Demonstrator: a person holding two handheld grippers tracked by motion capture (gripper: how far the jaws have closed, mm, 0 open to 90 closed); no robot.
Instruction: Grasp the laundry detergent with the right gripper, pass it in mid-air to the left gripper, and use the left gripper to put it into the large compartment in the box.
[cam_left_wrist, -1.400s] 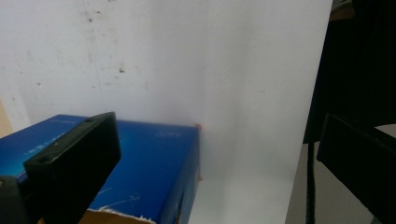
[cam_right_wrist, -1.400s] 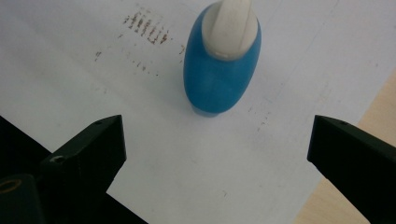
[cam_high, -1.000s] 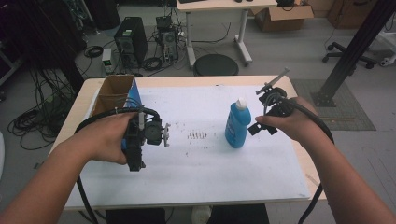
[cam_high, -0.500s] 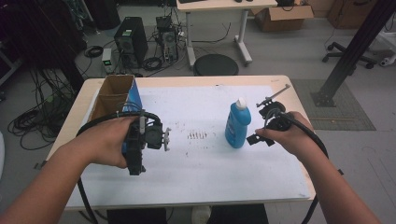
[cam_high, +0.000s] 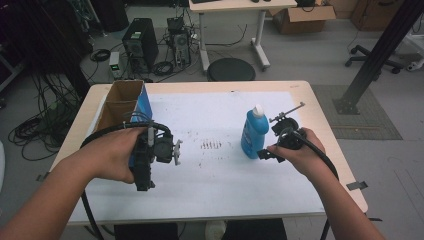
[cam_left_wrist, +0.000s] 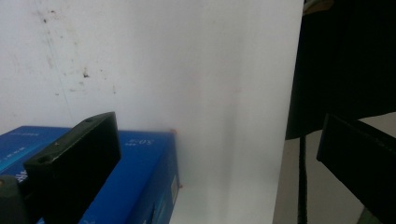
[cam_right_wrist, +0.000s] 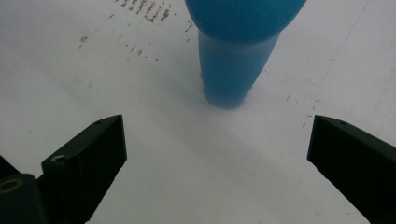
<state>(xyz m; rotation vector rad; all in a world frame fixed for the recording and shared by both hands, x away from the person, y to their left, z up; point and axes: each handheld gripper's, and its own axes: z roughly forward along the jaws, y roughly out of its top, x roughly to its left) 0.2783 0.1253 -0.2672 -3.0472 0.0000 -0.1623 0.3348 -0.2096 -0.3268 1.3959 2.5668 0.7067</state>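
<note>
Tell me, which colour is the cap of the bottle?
White; the bottle itself is blue. Best seen in the high view.

Even, diffuse overhead light; high view soft and low in detail. White table (cam_high: 220, 180) sheet bright, no hard glare. Right gripper view: blue bottle (cam_right_wrist: 233, 60) beyond the jaws casts a faint shadow toward them; both jaws slightly blurred. Left gripper view: hazy, washed-out white ahead of the jaws, blue box (cam_left_wrist: 135, 182) by the left jaw soft, dark underexposed area past the right jaw.
</note>
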